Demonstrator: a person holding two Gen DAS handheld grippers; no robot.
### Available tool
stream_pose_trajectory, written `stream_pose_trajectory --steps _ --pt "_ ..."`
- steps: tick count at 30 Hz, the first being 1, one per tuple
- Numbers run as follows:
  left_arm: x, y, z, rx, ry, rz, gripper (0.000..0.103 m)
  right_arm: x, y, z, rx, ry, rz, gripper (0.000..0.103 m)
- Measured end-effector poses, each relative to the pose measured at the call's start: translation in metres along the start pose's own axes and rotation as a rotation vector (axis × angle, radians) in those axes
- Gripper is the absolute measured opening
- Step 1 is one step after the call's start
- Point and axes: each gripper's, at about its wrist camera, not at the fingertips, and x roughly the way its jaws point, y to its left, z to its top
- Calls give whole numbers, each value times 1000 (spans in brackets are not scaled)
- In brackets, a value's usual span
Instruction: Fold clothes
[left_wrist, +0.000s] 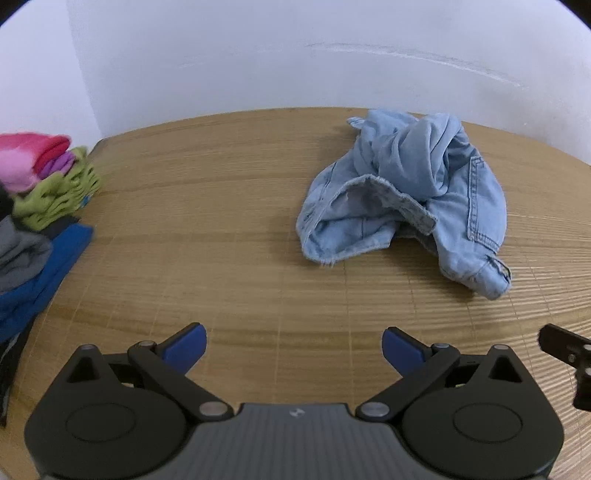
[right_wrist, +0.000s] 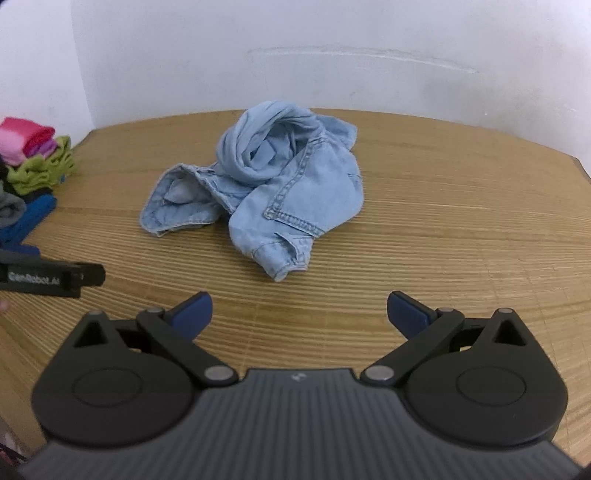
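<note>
A crumpled light-blue denim garment (left_wrist: 410, 195) lies in a heap on the wooden table (left_wrist: 207, 236), toward the back right in the left wrist view. In the right wrist view the same denim garment (right_wrist: 266, 184) sits just left of centre on the table (right_wrist: 461, 229). My left gripper (left_wrist: 294, 347) is open above bare table, well short of the garment, with nothing between its blue pads. My right gripper (right_wrist: 299, 312) is also open and empty, its blue-padded fingers a short way in front of the garment's near cuff.
A stack of folded clothes (left_wrist: 40, 206) in pink, green, grey and blue sits at the table's left edge, also seen as the stack (right_wrist: 29, 173) in the right wrist view. The white wall (left_wrist: 295, 55) stands behind the table. The other gripper's black body (right_wrist: 48, 278) shows at the left.
</note>
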Motion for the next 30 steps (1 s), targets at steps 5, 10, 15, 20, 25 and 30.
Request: stream_pose_trajectory --steps 5,10,15,20,25,30 --pt "24 -5 23 62 -51 23 103 32 7 14 -52 8 7 103" --pt "54 -12 45 69 -51 13 97 64 4 34 -50 2 -1 103" --pt "81 -17 61 111 -54 16 95 90 -5 44 22 23 18 103" --pt "105 -22 69 174 -59 -2 95 114 -8 48 59 43 17 103" --pt "132 -29 76 222 -65 -36 92 136 -10 50 98 65 32 103" --pt "150 -33 84 248 -59 -114 58 153 -12 52 115 92 55 103"
